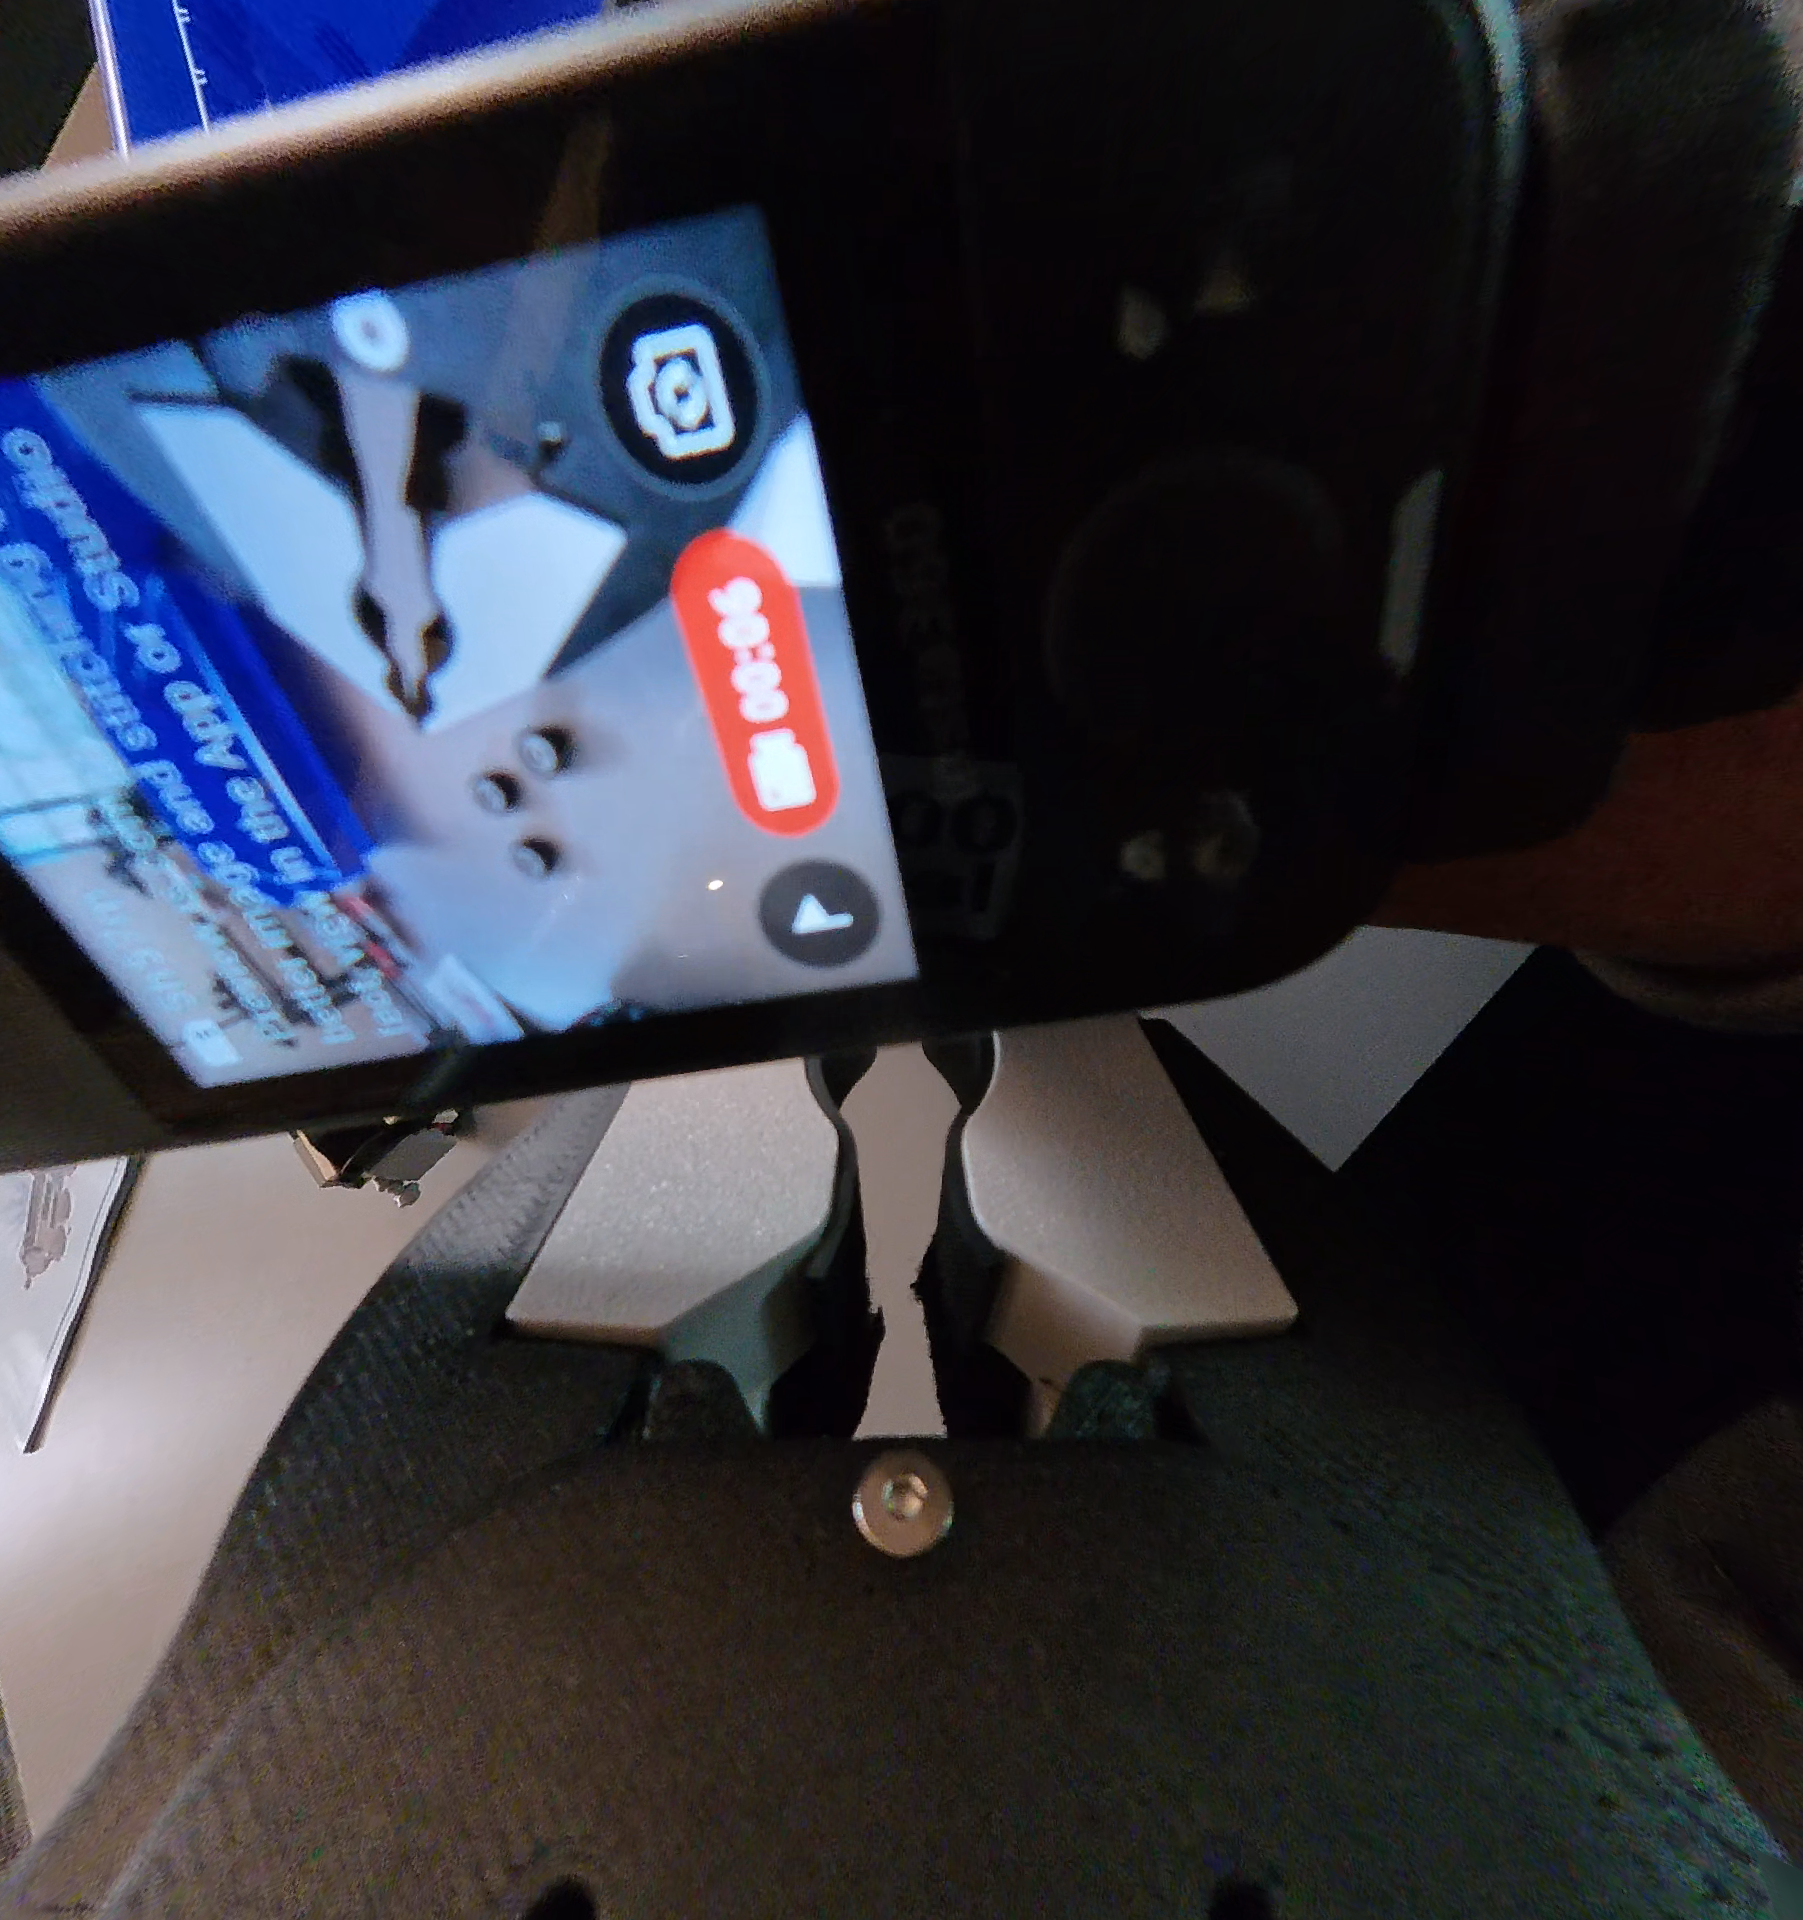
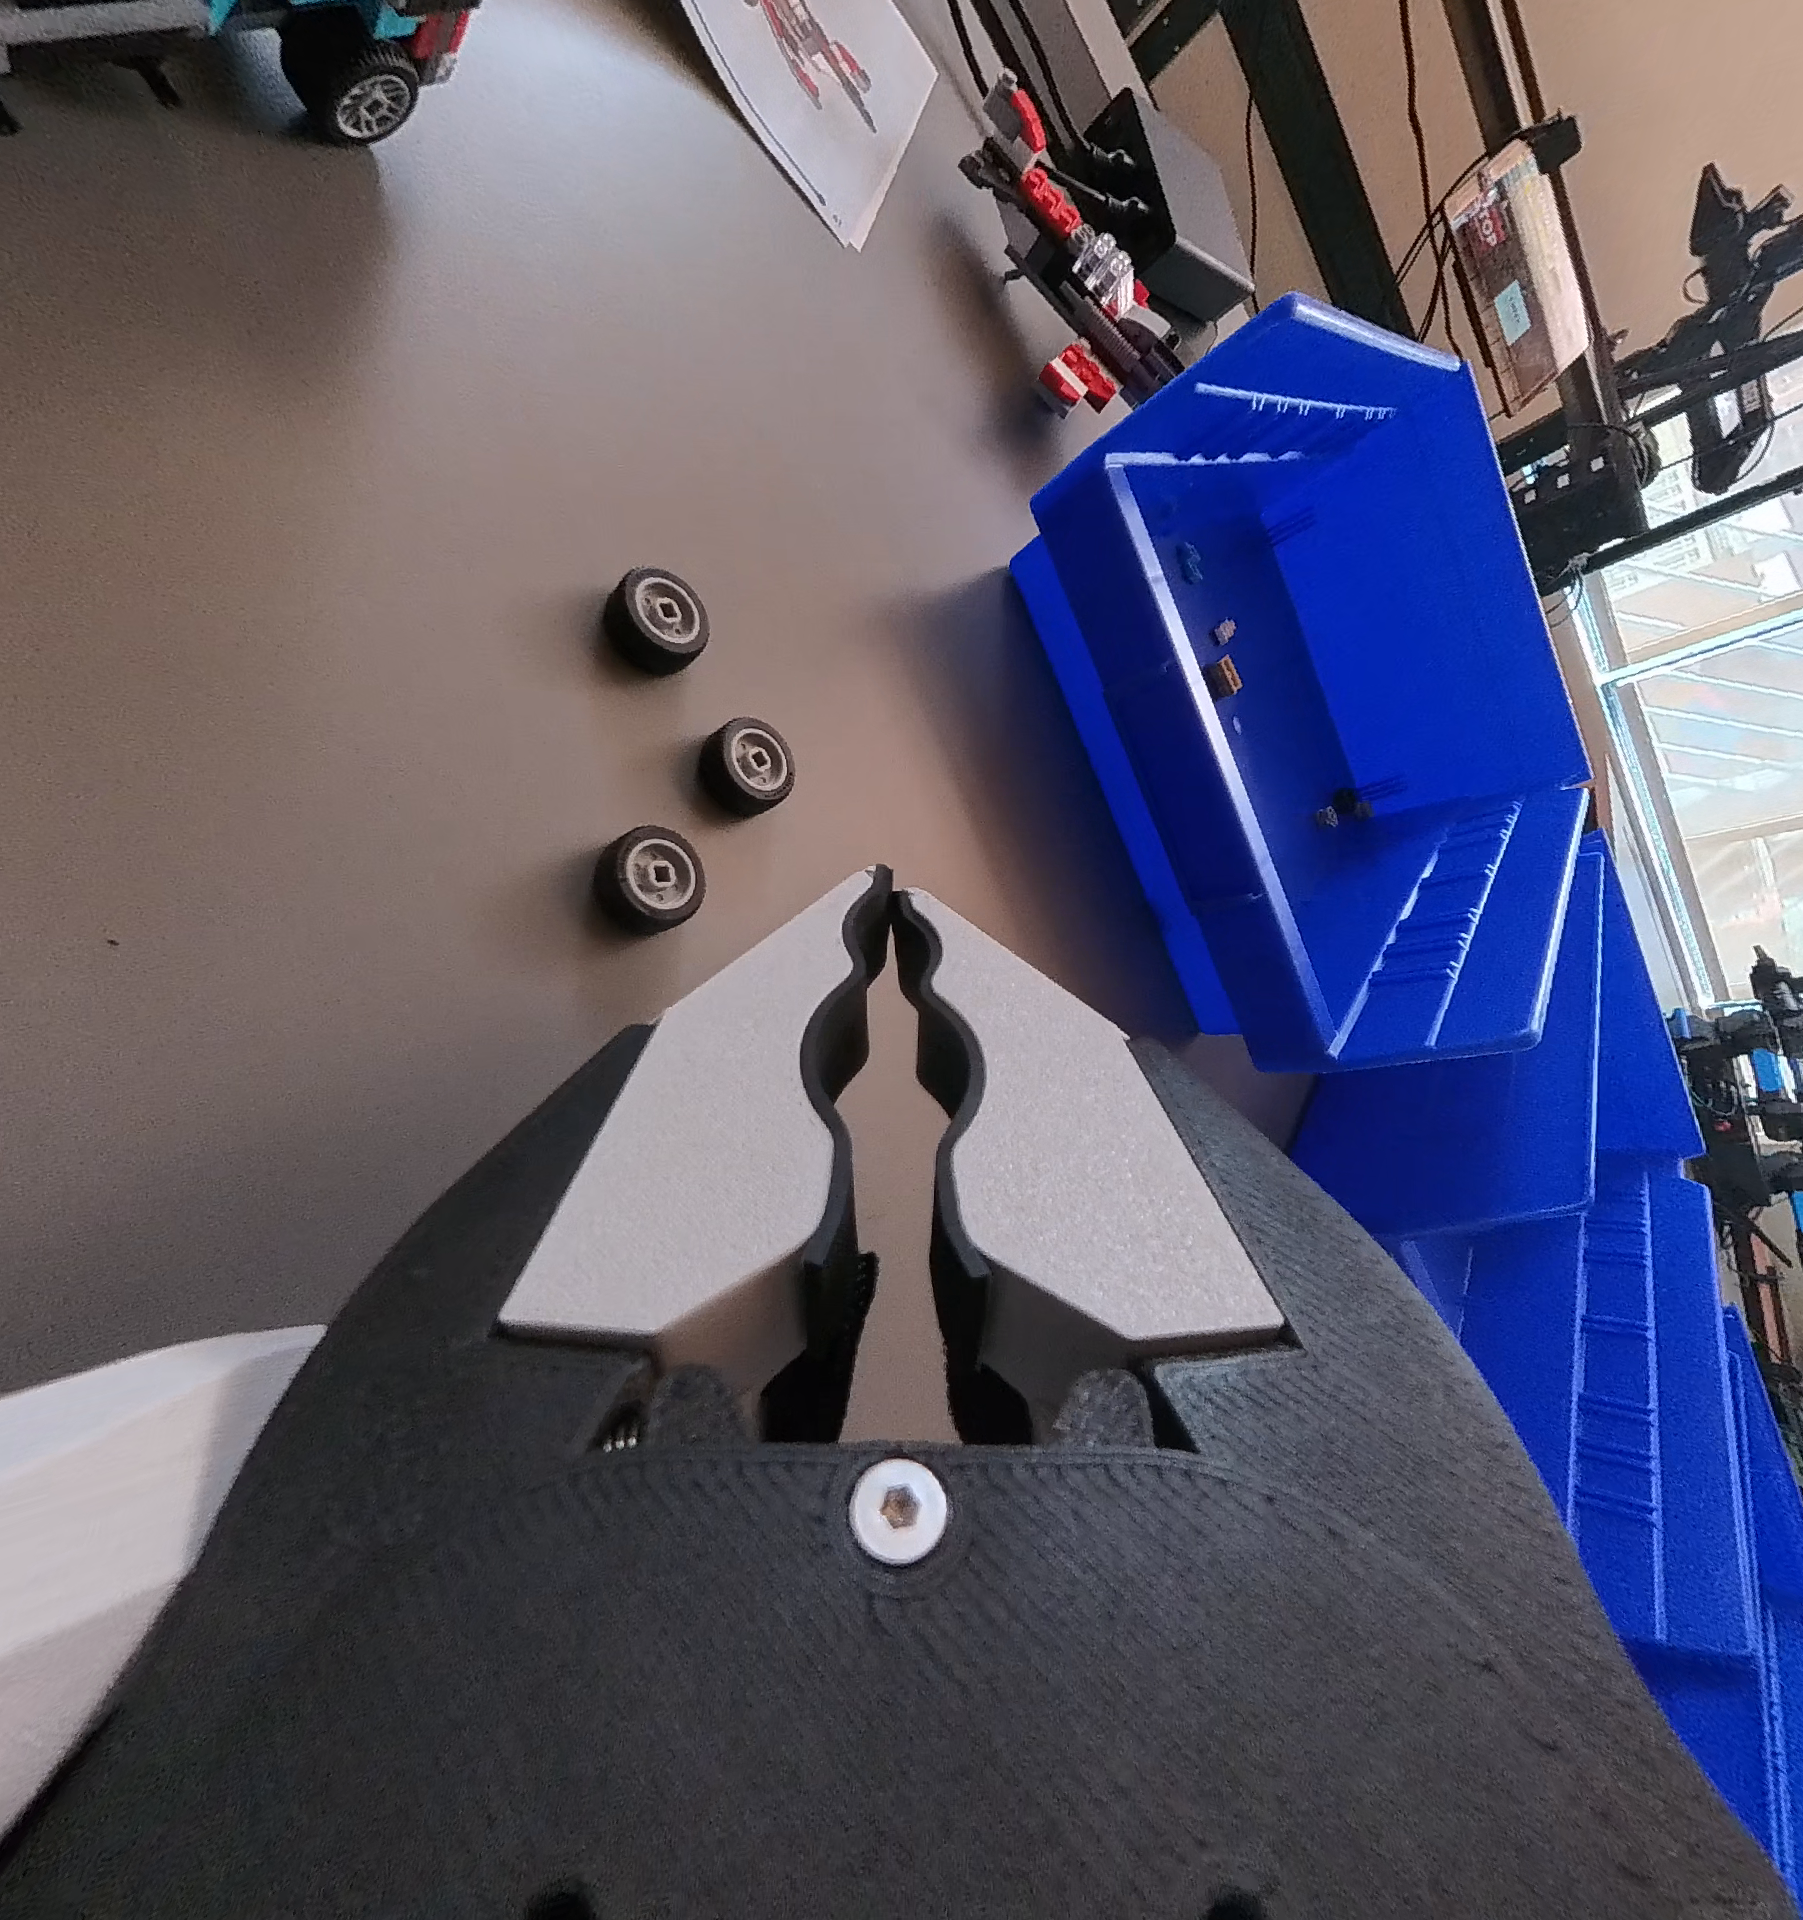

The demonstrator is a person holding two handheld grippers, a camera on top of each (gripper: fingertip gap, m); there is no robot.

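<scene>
1. Right gripper (image 2: 889, 883): fingertips meeting, nothing between them, over grey table (image 2: 305, 623); nearest wheel (image 2: 650, 879) just left.
2. Wheels (image 2: 746, 767), (image 2: 656, 620): beyond.
3. Bins (image 2: 1396, 727): blue, right.
4. Left gripper (image 1: 902, 1049): fingertips hidden behind camera (image 1: 1136, 623).

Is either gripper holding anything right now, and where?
Right gripper: shut, pads meeting on nothing, beside three small black toy wheels. Left gripper's fingertips are hidden behind a black camera.

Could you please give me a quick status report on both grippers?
Right gripper shut, bare, beside three small wheels on table. Left gripper fingertips hidden behind black camera. Blue bins right.
</scene>
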